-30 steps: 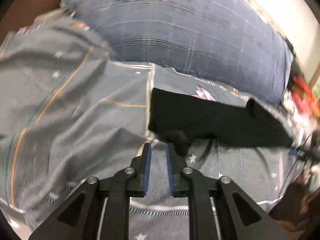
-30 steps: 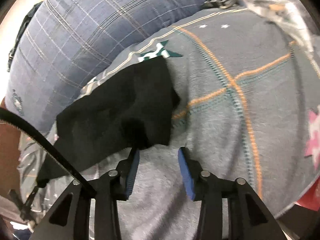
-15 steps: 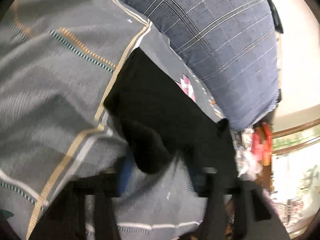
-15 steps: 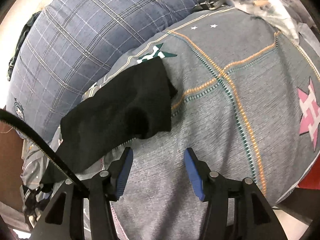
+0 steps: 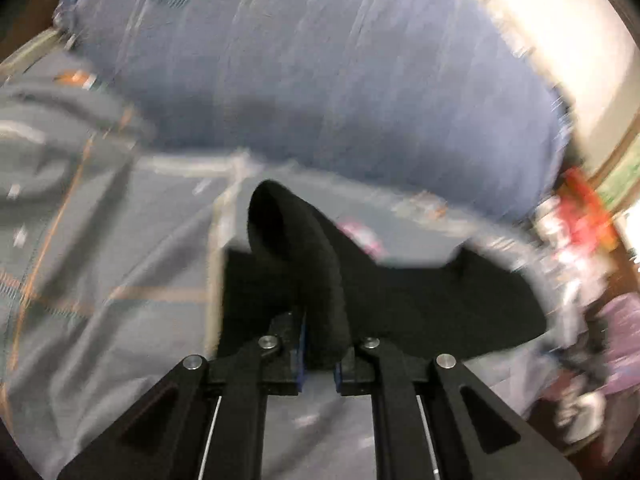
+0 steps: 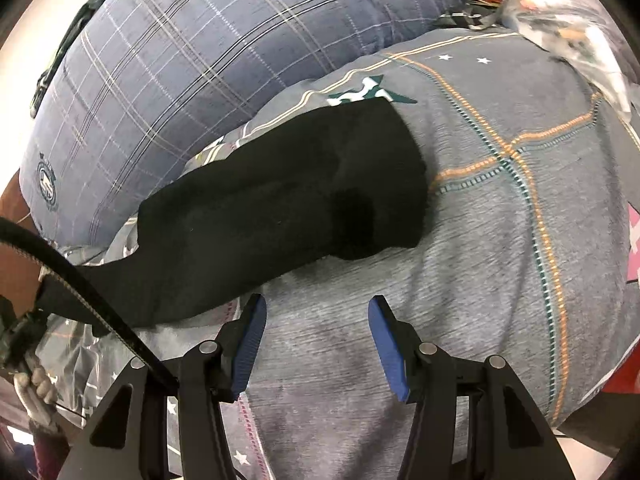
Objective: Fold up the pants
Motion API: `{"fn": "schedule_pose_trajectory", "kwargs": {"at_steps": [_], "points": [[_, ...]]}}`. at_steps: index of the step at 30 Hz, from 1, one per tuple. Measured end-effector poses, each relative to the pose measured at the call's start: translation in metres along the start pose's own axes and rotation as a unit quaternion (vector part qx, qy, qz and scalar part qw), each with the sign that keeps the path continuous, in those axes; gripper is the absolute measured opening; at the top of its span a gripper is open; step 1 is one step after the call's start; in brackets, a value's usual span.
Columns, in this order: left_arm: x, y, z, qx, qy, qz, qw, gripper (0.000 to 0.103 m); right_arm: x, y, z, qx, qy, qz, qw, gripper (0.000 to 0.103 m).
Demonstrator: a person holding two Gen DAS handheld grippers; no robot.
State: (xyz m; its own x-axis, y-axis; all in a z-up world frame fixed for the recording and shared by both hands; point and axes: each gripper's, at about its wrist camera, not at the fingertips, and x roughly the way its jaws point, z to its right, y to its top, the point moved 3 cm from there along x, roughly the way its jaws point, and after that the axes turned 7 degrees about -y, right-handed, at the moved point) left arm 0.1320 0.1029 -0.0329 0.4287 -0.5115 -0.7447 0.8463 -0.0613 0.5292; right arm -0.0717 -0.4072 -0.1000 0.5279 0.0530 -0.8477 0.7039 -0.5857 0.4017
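Left gripper (image 5: 319, 344) now pinches lifted pants (image 5: 316, 280) fold; right gripper (image 6: 316, 336) clear.

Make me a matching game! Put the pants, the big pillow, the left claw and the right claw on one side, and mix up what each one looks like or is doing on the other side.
Things:
1. pants
2. pillow
3. left claw
4. right claw

Descriptions:
A. open, nothing in it
B. blue with checks
C. black, lying on the grey blanket
D. shut on a fold of cloth

Pairs: 1-C, 2-B, 3-D, 4-A
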Motion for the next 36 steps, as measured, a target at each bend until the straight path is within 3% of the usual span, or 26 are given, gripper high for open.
{"fn": "schedule_pose_trajectory", "kwargs": {"at_steps": [2,4,8,12,17,21,24,25,28,31,36], "points": [[0.015,-0.018,-0.026,-0.022,0.035,-0.034,0.9986,0.010,0.000,0.000,-0.005,-0.011,-0.006,0.000,1.000,0.058],[0.017,-0.036,-0.045,-0.041,0.044,-0.045,0.9972,0.010,-0.002,0.007,-0.014,-0.031,-0.022,0.006,0.999,0.061],[-0.011,-0.051,-0.048,-0.038,0.059,-0.007,0.9975,0.010,-0.005,0.030,-0.047,-0.072,-0.033,0.027,0.997,0.074],[-0.039,-0.060,-0.038,-0.026,0.071,0.040,0.9963,0.011,0.012,0.051,-0.111,-0.126,-0.016,0.031,0.991,0.074],[-0.063,-0.069,-0.018,-0.032,0.042,0.082,0.9952,0.020,0.057,0.068,-0.204,-0.196,-0.021,0.011,0.980,0.074],[-0.069,-0.077,-0.019,-0.069,0.000,0.098,0.9928,0.021,0.090,0.076,-0.248,-0.210,-0.064,-0.008,0.976,0.073],[-0.067,-0.081,-0.017,-0.073,-0.020,0.102,0.9920,0.021,0.114,0.086,-0.253,-0.190,-0.120,-0.027,0.974,0.073],[-0.067,-0.083,-0.015,-0.068,-0.022,0.103,0.9921,0.021,0.123,0.088,-0.251,-0.190,-0.144,-0.036,0.970,0.068],[-0.067,-0.090,-0.016,-0.063,-0.019,0.103,0.9926,0.022,0.140,0.088,-0.249,-0.188,-0.163,-0.072,0.966,0.021],[-0.068,-0.097,-0.021,-0.073,-0.027,0.103,0.9916,0.024,0.135,0.088,-0.258,-0.206,-0.178,-0.064,0.960,0.006],[-0.076,-0.103,-0.030,-0.085,-0.035,0.111,0.9896,0.027,0.139,0.100,-0.273,-0.201,-0.187,-0.053,0.960,0.006]]}}
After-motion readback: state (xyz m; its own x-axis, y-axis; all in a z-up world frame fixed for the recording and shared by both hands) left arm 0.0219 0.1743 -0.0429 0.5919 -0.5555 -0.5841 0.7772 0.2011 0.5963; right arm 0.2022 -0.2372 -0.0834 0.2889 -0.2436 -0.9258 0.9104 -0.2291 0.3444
